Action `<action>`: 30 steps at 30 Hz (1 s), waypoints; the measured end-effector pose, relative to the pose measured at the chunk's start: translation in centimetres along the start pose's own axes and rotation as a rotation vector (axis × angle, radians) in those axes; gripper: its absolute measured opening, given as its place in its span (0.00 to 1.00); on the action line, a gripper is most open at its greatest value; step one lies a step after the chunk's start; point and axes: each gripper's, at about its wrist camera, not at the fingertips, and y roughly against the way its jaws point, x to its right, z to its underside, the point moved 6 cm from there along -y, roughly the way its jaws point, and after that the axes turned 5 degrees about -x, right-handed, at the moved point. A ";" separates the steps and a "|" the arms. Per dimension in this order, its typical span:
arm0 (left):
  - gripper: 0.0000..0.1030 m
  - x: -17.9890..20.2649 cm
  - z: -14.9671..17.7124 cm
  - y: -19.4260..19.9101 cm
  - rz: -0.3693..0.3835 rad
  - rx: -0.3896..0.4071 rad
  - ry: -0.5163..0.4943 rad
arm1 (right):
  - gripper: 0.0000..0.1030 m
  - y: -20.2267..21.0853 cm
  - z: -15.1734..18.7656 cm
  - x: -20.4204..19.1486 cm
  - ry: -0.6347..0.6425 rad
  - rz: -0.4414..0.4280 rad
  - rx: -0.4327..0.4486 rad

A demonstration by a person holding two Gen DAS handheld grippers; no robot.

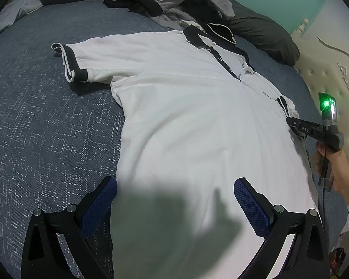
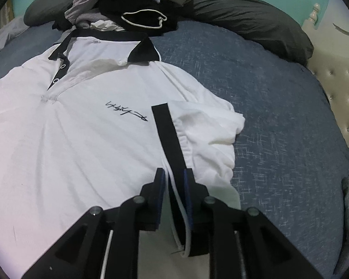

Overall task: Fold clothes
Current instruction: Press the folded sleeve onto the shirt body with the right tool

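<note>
Your right gripper (image 2: pixel 173 176) was nearly closed around the black sleeve cuff (image 2: pixel 167 137) of the white polo shirt (image 2: pixel 81 144) spread centre-frame on the blue bed (image 2: pixel 279 116), likely mid-fold; your left gripper (image 1: pixel 175 200) gaped wide over its hem.

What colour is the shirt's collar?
Black, with thin white edging, on the white polo shirt; the collar shows best in the right wrist view.

We saw bare blue bedspread (image 1: pixel 46 127) open on the shirt's (image 1: pixel 186 116) left, and more to its right. A heap of dark and grey clothes (image 2: pixel 132 4) and dark pillows (image 2: pixel 249 21) blocked the far side beyond the collar.
</note>
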 end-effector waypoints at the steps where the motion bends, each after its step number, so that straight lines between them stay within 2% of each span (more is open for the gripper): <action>1: 1.00 0.0 0.0 0.0 0.000 0.000 0.000 | 0.16 0.0 0.0 0.0 0.005 -0.004 0.002; 4: 1.00 0.0 -0.1 -0.1 0.001 0.000 0.000 | 0.15 0.0 0.0 0.3 0.005 -0.024 0.011; 10: 1.00 0.1 0.0 -0.2 0.002 -0.003 -0.001 | 0.06 0.7 0.0 1.9 -0.074 -0.097 0.031; 14: 1.00 0.2 0.1 -0.3 0.001 -0.006 -0.005 | 0.03 1.3 -0.3 2.6 -0.098 -0.122 0.050; 23: 1.00 0.1 0.1 -0.3 0.004 -0.008 0.000 | 0.02 3.4 -1.0 3.0 -0.134 -0.214 0.105; 27: 1.00 0.2 0.2 -0.3 0.006 -0.009 -0.003 | 0.02 5.1 -1.9 2.2 -0.116 -0.266 0.135; 30: 1.00 0.3 0.2 -0.3 0.006 -0.009 -0.003 | 0.02 5.4 -2.0 1.2 -0.086 -0.287 0.119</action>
